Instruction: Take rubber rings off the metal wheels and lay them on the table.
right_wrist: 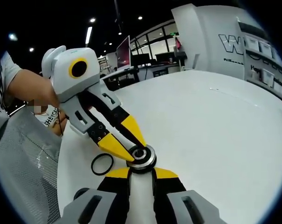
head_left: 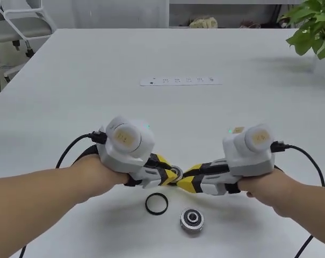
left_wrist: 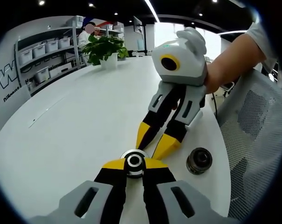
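Note:
A small metal wheel is held just above the table between both grippers. My left gripper is shut on it, its yellow tips pinching the wheel from both sides. My right gripper meets it from the opposite side, its jaws narrowly apart and closed against the near rim of the wheel. A black rubber ring lies flat on the table just in front of the grippers, also seen as the ring. A second metal wheel rests beside it.
A white power strip lies across the middle of the white table. A potted plant stands at the far right corner. A mesh office chair sits close to the table's near edge. Black cables trail from both grippers.

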Tool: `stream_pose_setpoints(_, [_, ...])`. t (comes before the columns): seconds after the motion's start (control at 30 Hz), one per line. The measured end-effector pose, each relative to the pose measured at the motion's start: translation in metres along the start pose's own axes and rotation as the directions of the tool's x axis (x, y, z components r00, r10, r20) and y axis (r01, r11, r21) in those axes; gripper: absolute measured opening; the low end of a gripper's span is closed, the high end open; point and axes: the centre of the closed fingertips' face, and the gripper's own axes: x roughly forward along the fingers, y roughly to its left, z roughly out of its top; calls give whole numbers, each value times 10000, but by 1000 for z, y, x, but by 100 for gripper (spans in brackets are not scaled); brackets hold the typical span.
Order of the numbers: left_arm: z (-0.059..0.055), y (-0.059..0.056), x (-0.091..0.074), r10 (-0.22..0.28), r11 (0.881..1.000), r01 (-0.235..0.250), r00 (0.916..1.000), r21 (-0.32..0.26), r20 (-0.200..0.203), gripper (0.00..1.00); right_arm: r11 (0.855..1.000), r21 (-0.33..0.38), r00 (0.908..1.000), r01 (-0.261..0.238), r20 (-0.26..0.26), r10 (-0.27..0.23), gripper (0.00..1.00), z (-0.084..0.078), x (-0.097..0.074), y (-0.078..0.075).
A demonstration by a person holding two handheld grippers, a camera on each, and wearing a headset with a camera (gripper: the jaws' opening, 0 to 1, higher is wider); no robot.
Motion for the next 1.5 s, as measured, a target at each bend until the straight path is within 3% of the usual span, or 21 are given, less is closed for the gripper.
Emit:
stream_pose_setpoints(0.1, [0,0,0,35,10000,-35,10000,-49,26,7,10000,-32,10000,14,-28,-14,14,-1,0,0])
stream_pose_setpoints(0.23, [0,0,0,71,9999,-71,10000,-83,48,7,10000,-49,9999,36,-123,-37,4,-3,-2,-1])
stream_pose_setpoints(0.4, [0,0,0,100,9999,-99,9999,-69,53,7,10000,15,9999,60,-142,-60,2,-4,-2,-2])
stream_pose_setpoints(0.57, [0,-1,0,142,9999,-142,9999,-29,54,7,9984,542,9999,140,-103,-135,0,-4,-3,-3])
stream_pose_setpoints(1.17, [1,-2,0,244,9997,-243,9996,-29,106,7,9788,2050,9995,-34,324,-33,0,-1,-9,-6])
stream_pose_setpoints(1.5, [1,-2,1,256,9997,-257,9996,35,68,7,9703,2418,9993,-106,380,15,0,-1,-11,-5])
